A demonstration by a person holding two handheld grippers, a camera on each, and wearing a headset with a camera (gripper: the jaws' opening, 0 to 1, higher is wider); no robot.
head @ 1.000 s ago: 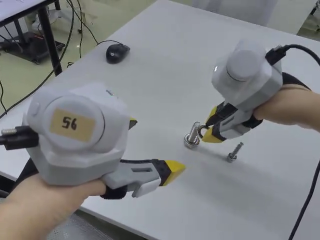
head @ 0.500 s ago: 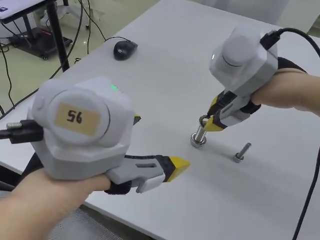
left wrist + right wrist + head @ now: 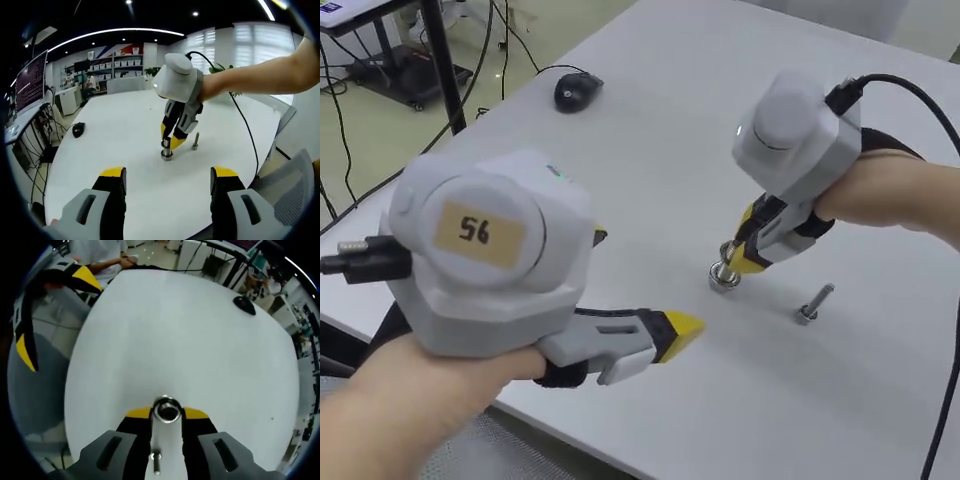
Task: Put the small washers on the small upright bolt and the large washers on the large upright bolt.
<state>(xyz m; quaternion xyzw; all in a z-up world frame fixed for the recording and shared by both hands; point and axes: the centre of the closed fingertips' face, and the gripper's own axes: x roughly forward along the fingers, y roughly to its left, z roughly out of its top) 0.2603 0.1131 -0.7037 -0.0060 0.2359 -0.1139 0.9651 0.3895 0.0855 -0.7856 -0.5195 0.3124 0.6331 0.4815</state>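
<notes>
One large washer (image 3: 156, 410) in right gripper (image 3: 737, 262) (over large upright bolt (image 3: 723, 275))

The tabletop (image 3: 650, 150) is plain white. The left tool (image 3: 169, 175) and the right tool (image 3: 745, 250) both have pale grey bodies, black jaws and yellow tips. The left one bears a tan label (image 3: 473, 231) with dark digits. The washer (image 3: 166, 409) in the right tool is shiny silver, like the large bolt (image 3: 724, 275) and the small bolt (image 3: 812, 305). The mouse (image 3: 578, 91) is black.
</notes>
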